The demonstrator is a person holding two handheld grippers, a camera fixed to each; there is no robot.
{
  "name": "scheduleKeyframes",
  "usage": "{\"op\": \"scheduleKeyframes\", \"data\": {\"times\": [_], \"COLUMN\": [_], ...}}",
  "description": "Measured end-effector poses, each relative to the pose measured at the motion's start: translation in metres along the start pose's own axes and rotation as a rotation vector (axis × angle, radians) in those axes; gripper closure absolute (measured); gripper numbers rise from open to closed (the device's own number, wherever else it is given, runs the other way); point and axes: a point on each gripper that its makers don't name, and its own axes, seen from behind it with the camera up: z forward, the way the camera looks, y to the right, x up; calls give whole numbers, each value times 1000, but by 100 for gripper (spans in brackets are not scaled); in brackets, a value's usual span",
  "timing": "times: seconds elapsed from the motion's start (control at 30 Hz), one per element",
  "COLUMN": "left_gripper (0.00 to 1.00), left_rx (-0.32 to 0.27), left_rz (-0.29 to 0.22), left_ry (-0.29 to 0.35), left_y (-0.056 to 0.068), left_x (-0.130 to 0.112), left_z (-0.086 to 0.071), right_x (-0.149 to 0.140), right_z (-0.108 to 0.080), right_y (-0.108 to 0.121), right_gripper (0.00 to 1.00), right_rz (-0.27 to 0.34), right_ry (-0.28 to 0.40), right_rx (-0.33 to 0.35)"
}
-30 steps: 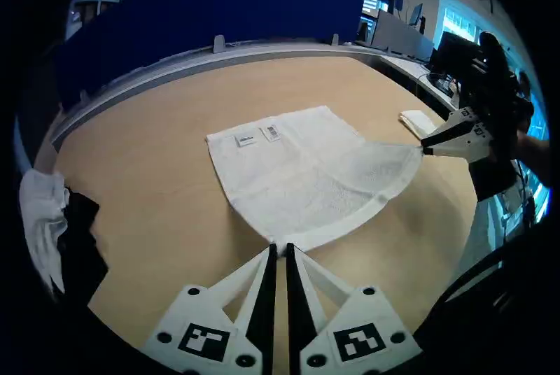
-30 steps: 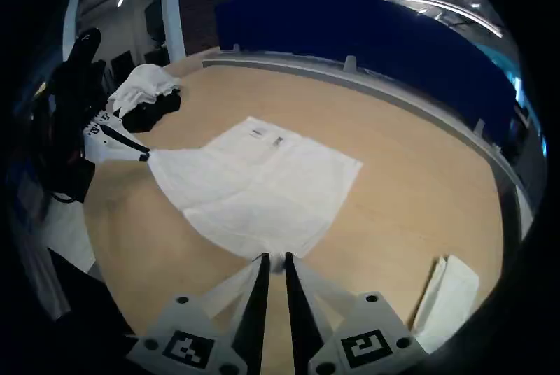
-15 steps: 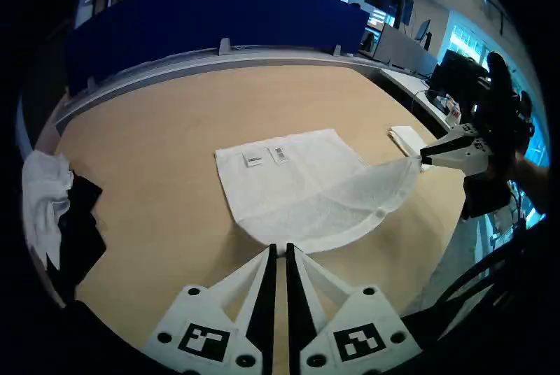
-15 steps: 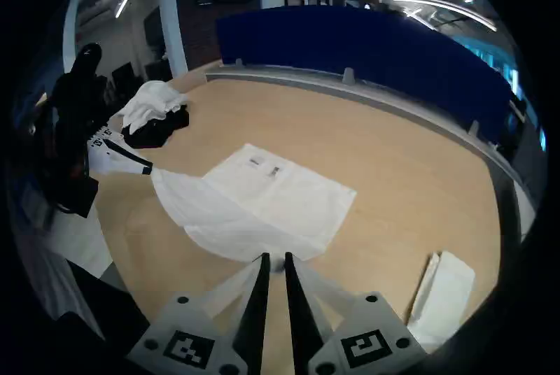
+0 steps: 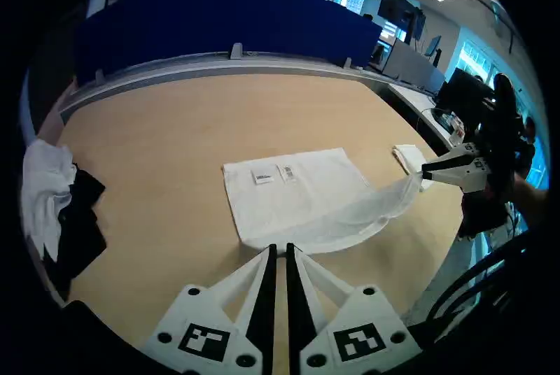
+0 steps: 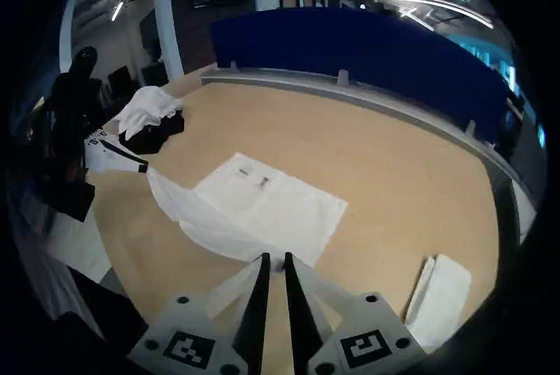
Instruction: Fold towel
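Both pairs of jaws are pressing nearly closed on cloth. The left gripper (image 5: 280, 245) is pinching one near corner of the towel (image 5: 301, 189), and the right gripper (image 6: 275, 256) is pinching the other. The towel's far half is lying flat in the middle of the tabletop (image 5: 175, 137) with its two labels (image 5: 273, 174) facing up. The near half is hanging off the wood and sagging in a loose curve between the two grippers.

The step in hand looks like the first fold, bringing the near edge over onto the far edge. To do it well, the two grippers should probably be travelling forward together at one height and one pace, spread just enough to take the slack out of the held edge without dragging the flat half along the wood. Each held corner wants to be landing right over its matching far corner, and the jaws should be letting go only once the cloth is resting down. If one side is running ahead, the fold is likely to come out skewed. The folded white cloth (image 6: 441, 298) and the heap of white and black fabric (image 5: 49, 200) are lying well apart from the towel, so neither should be getting in the way.
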Motion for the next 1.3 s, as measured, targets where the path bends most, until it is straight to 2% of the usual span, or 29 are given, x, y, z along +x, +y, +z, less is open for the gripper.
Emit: {"op": "scheduleKeyframes", "data": {"times": [0.27, 0.47, 0.67, 0.9, 1.3], "left_gripper": [91, 91, 91, 91, 91], "left_rx": [13, 30, 37, 36, 44], "left_rz": [-17, -18, -15, 4, 7], "left_ry": [38, 41, 44, 20, 0], "left_y": [-13, -30, -43, -52, -60], "left_x": [30, 46, 56, 53, 42], "left_z": [24, 47, 71, 97, 122], "right_x": [24, 40, 46, 37, 20], "right_z": [24, 48, 75, 98, 119], "right_y": [23, 45, 63, 73, 83], "right_gripper": [85, 85, 85, 85, 85], "right_rz": [-33, -44, -46, -17, 15], "right_ry": [12, 14, -2, -26, -53], "right_rx": [-20, -32, -44, -44, -57]}}
